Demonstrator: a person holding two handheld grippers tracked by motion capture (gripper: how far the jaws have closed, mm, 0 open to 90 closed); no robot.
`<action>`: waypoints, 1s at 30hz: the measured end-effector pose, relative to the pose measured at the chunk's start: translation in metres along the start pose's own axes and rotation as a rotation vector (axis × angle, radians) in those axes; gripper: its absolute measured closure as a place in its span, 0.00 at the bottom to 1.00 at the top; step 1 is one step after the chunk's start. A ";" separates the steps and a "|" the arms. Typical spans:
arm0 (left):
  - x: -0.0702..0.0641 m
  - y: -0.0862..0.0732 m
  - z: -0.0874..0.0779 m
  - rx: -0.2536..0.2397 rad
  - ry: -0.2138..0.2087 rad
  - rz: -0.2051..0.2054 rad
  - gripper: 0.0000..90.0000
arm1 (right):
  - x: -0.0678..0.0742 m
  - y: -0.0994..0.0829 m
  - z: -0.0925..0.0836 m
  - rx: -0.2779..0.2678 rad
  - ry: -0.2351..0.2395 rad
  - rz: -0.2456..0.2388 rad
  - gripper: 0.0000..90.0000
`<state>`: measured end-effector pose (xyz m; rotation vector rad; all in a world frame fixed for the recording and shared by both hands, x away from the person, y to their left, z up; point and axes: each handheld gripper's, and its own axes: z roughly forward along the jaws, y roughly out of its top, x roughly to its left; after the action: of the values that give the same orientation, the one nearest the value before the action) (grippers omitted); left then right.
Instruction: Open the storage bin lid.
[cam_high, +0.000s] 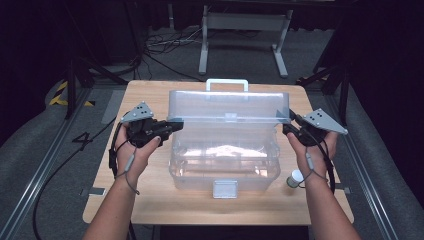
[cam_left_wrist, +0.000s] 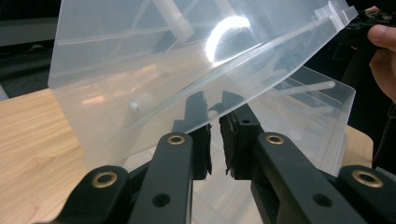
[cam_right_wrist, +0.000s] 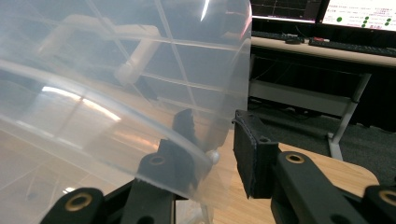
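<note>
A clear plastic box (cam_high: 225, 167) stands mid-table with its hinged lid (cam_high: 230, 107) raised, white handle (cam_high: 227, 82) at the top. My left gripper (cam_high: 177, 122) is at the lid's left end. In the left gripper view the lid's (cam_left_wrist: 140, 70) thin edge runs between the left gripper's (cam_left_wrist: 215, 140) pads, with a narrow gap showing. My right gripper (cam_high: 289, 127) is at the lid's right end. In the right gripper view the right gripper's (cam_right_wrist: 215, 135) jaws stand wide, one behind the lid (cam_right_wrist: 116, 93), the other pad clear of it.
A small white-capped bottle (cam_high: 295, 178) stands on the wooden table (cam_high: 150, 200) by the box's front right corner, under my right wrist. The box's latch (cam_high: 225, 188) hangs at its front. Metal frames and cables lie on the floor behind the table.
</note>
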<state>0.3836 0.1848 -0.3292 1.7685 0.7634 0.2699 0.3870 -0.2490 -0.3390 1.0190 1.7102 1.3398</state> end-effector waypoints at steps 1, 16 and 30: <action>0.000 0.000 0.000 0.005 -0.002 0.001 0.89 | 0.000 0.000 0.000 0.001 0.002 -0.002 0.77; 0.003 -0.005 -0.008 0.035 0.003 0.012 0.81 | -0.004 0.011 0.003 0.020 -0.001 -0.001 0.79; 0.007 -0.018 -0.031 0.029 0.065 -0.034 0.80 | -0.009 0.019 0.012 0.002 0.003 0.011 0.78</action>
<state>0.3658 0.2163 -0.3368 1.7792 0.8470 0.2959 0.4042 -0.2500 -0.3218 1.0297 1.7107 1.3475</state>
